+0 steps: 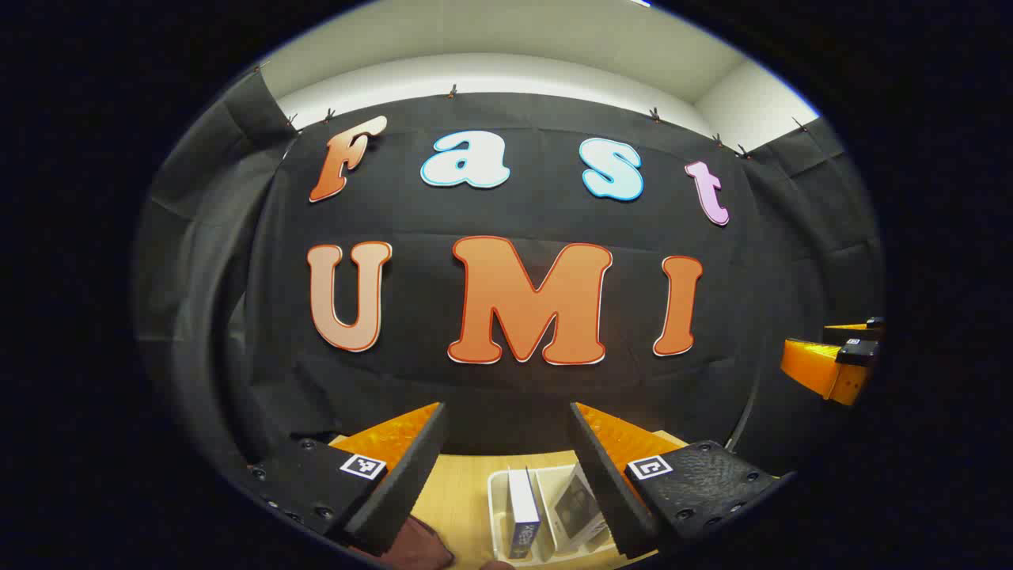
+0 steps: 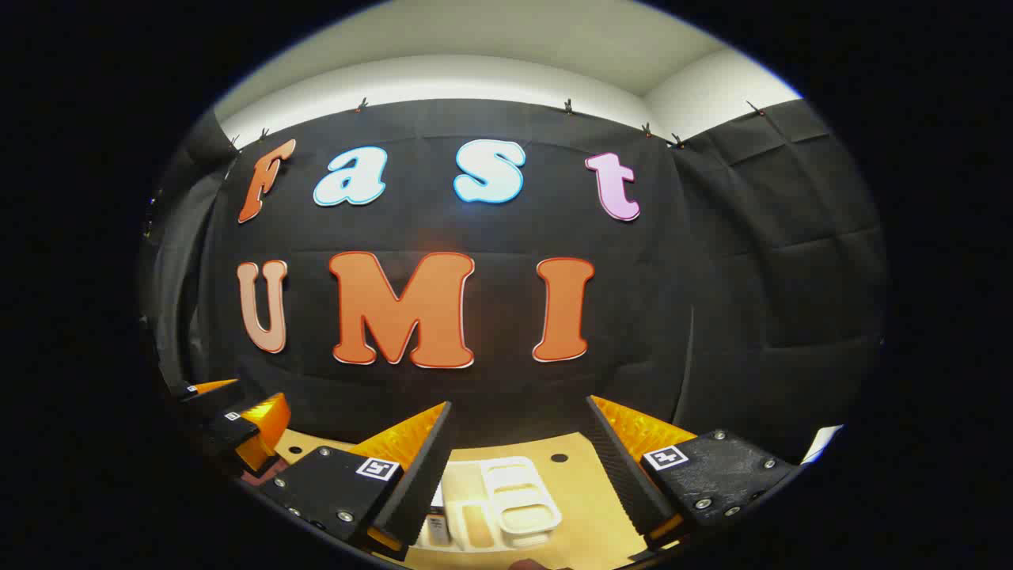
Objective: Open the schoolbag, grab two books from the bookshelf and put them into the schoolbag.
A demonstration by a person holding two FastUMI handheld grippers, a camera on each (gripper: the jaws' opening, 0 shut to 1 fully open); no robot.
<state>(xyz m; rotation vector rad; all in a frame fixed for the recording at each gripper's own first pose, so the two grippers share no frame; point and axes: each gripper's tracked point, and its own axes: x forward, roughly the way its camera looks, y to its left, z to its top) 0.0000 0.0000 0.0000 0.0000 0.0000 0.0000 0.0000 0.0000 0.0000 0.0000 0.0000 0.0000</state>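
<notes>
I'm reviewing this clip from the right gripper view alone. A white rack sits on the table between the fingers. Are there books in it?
Observer: Yes. In the left gripper view the white rack holds a book with a blue-and-white spine, standing upright.
Operator: Just that one?
Observer: No, a second book leans beside it, to its right in that view.
Operator: Is the left gripper holding anything?
Observer: No. The left gripper is open, fingers wide apart, gripping nothing.
</notes>
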